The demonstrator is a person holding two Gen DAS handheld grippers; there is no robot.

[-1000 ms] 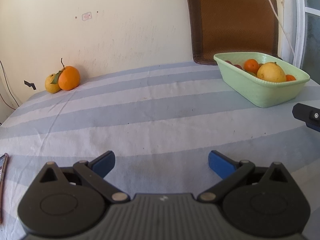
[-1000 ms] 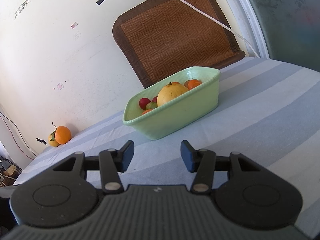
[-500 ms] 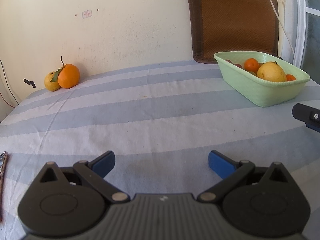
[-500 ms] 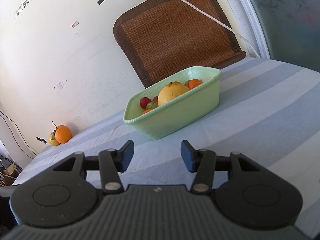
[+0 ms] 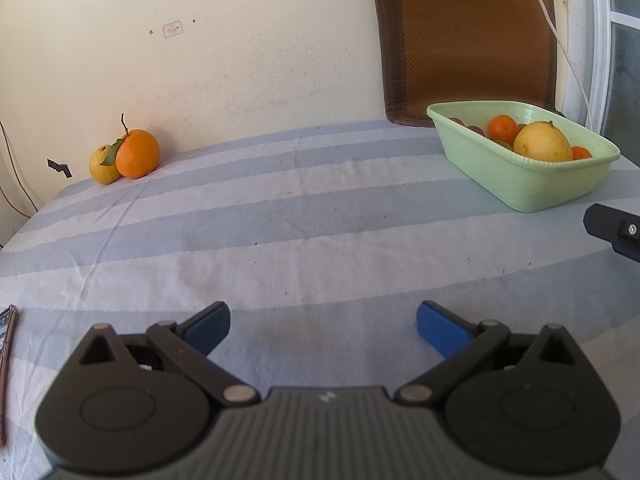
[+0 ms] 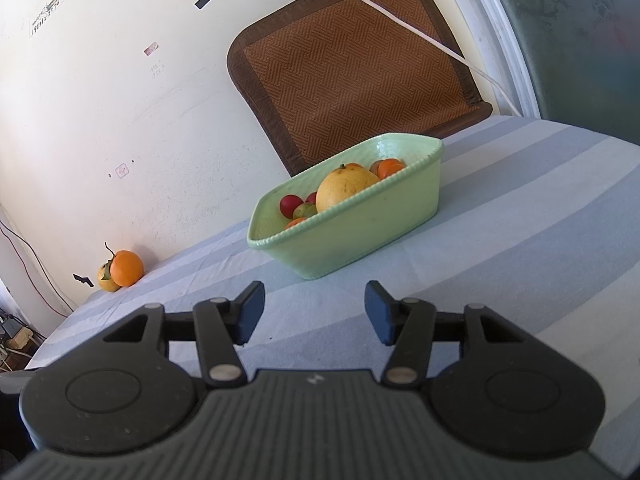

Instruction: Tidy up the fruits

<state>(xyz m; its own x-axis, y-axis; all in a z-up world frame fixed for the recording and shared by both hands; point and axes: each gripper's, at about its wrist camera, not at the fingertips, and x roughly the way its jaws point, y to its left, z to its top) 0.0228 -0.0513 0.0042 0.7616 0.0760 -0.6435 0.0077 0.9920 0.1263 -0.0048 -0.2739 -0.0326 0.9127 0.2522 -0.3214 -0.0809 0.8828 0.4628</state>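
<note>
At about ten o'clock in the left wrist view, an orange (image 5: 137, 154) with a thin stem and a green leaf sits at the far edge of the surface (image 5: 304, 240), against the cream wall. It touches a smaller, paler yellow fruit (image 5: 102, 165) on its left. Both are well apart from everything else.

At six o'clock the left claw (image 5: 322, 326) hangs over the striped blue-and-white cloth, released, its blue pads spread wide with nothing between them. At the far left edge, near eight o'clock, a thin dark object (image 5: 7, 344) lies on the cloth; it is too cropped to identify.

At two o'clock stands a pale green basket (image 5: 532, 184) with a beaded rim. It holds a large yellow citrus (image 5: 542, 142), round and slightly dimpled, and small oranges (image 5: 503, 128) beside it. The right wrist view also shows small red fruits (image 6: 291, 204) and a greenish one (image 6: 305, 211) at the basket's left end. A brown woven mat (image 5: 468, 36) leans on the wall behind the basket, with a white cable (image 5: 560, 40) running across it.

In the right wrist view the right claw (image 6: 315, 312) sits at six o'clock, pointed at the basket at twelve. Its jaws are opening, with nothing between them.
</note>
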